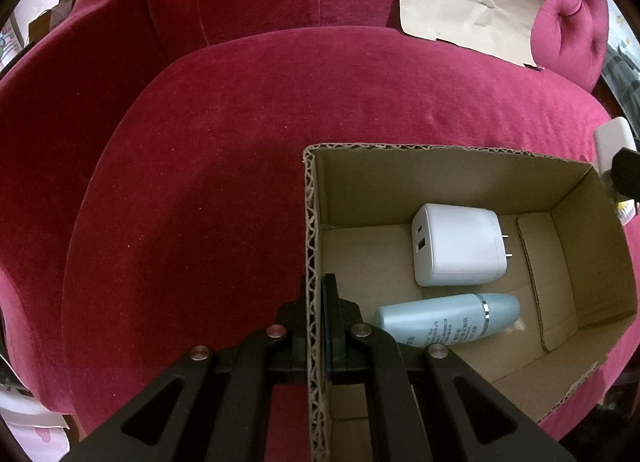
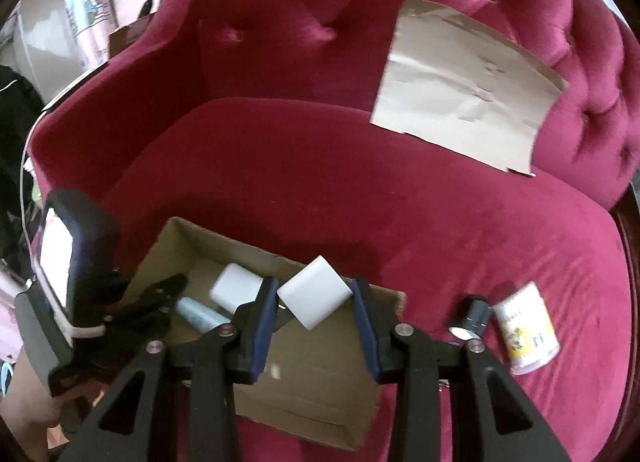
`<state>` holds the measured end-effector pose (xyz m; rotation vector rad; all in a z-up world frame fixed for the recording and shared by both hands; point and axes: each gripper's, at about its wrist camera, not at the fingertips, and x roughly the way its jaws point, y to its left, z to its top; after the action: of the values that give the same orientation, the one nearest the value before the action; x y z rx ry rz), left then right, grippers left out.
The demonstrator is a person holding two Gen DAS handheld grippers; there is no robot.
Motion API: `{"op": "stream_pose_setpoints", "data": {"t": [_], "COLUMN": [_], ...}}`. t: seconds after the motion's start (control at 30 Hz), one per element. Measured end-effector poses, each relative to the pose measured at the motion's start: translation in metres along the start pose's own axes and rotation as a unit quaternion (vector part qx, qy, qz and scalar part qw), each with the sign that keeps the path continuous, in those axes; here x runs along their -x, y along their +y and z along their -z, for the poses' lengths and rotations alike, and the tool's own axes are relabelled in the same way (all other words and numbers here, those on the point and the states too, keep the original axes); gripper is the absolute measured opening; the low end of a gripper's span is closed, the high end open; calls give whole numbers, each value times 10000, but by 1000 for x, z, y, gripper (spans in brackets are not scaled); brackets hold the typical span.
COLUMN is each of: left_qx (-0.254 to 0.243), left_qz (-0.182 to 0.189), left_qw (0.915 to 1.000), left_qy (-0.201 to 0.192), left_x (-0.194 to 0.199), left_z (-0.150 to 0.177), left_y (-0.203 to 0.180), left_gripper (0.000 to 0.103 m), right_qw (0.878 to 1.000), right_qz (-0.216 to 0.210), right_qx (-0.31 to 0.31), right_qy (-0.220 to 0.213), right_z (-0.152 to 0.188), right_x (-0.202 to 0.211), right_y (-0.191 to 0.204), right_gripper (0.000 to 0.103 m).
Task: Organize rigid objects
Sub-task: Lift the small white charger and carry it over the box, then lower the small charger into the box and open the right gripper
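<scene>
Right wrist alone shows black cylinder (image 2: 472, 316) beside printed canister (image 2: 526, 336).

An open cardboard box (image 1: 440, 182) sits on the red seat, its left wall pinched from both sides. Inside, a white charger (image 1: 458, 246) lies flat on the bottom, prongs pointing right. Just beside it a pale blue bottle (image 1: 444, 320) lies on its side. A white block (image 2: 314, 293) hangs tilted over the box's near edge, gripped at two sides. Right of the box a black cylinder (image 2: 472, 316) and a printed tub (image 2: 526, 328) lie on the cushion.
</scene>
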<state>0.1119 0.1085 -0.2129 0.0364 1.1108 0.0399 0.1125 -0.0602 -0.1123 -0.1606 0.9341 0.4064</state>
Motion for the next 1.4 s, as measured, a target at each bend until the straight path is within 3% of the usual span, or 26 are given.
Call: {"op": "stream_pose_setpoints", "data": {"t": [0.63, 1.1, 1.4], "left_qx": [2, -1, 8], "left_qz": [20, 18, 30], "left_qw": [10000, 10000, 10000], "left_qy": [13, 17, 23], "left_x": [0, 0, 0], "left_z": [-1, -2, -3], "left_y": [0, 0, 0], "left_gripper": [4, 4, 3], "right_qw": [9973, 9965, 9990], "right_qz": [-600, -704, -254], "right_qx": [371, 336, 322], "right_qy": [206, 293, 181], "right_z": [-3, -5, -5], "right_x": [-27, -35, -34], "right_y": [51, 49, 40], "right_gripper": [40, 41, 73]}}
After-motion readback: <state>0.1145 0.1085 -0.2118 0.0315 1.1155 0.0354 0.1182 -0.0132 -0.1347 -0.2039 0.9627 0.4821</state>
